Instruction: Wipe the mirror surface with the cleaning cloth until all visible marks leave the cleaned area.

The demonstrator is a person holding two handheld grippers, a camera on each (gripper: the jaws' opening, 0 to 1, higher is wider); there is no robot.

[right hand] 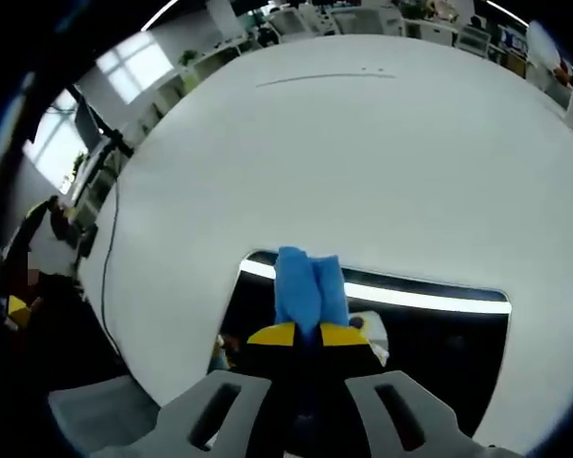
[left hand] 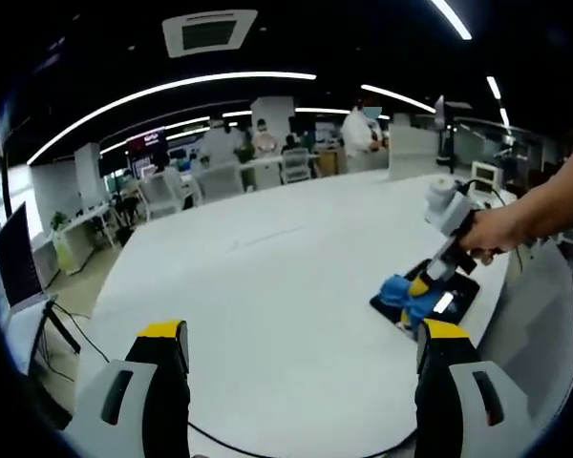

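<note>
**Cloth on the mirror, wiping in progress**

My right tool [right hand: 308,333] has its jaws closed on the blue cleaning cloth [right hand: 307,286], and the cloth is pressed down on the mirror [right hand: 439,353]. The mirror is a dark rectangular plate lying flat on the white desk [right hand: 344,153], near the desk edge at my side. My left tool [left hand: 301,353] hangs over the bare desk with its jaws wide apart, holding nothing.

What could go wrong, in my judgement: the mirror lies loose on the desk and nothing holds it, so a strong push with the cloth may slide it toward the edge. Also the cloth is bunched into a narrow fold, so each stroke covers a small strip and some marks can be missed.

The mirror surface reflects a bright ceiling light as a white band (this makes marks hard to see from here). I cannot tell if marks remain. The cloth looks soft and thick.
</note>
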